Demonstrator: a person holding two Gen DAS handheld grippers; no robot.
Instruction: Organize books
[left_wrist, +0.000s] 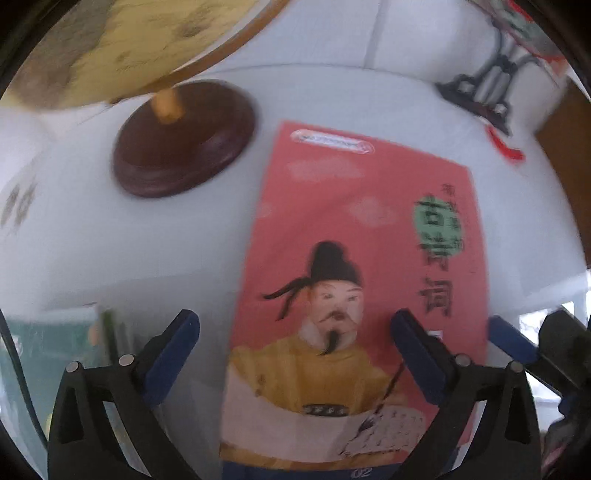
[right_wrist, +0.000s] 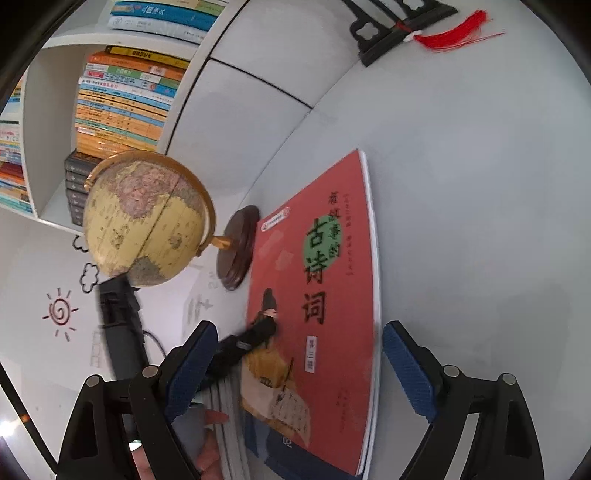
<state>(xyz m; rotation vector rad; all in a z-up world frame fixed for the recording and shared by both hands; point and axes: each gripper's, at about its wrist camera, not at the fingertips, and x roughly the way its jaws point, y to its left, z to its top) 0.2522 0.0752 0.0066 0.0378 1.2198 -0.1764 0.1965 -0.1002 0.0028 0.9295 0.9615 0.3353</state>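
A red book (left_wrist: 351, 240) with a painted poet on its cover lies flat on the white table (left_wrist: 92, 240). My left gripper (left_wrist: 295, 332) points steeply down at it and stands open. One finger is off the book's left edge and the other is over the cover. In the right wrist view the same red book (right_wrist: 332, 295) tops a small pile of thin books. My right gripper (right_wrist: 299, 354) is open, with the book's near end between its fingers and neither pad pressing. The left gripper's black finger (right_wrist: 255, 334) reaches over the book's left edge.
A globe (right_wrist: 147, 218) on a dark wooden base (right_wrist: 238, 247) stands just left of the book. Behind it a white bookshelf (right_wrist: 122, 103) is full of stacked books. A black stand (right_wrist: 391, 29) with a red tassel sits at the far right. A hand (right_wrist: 210, 454) shows at the bottom.
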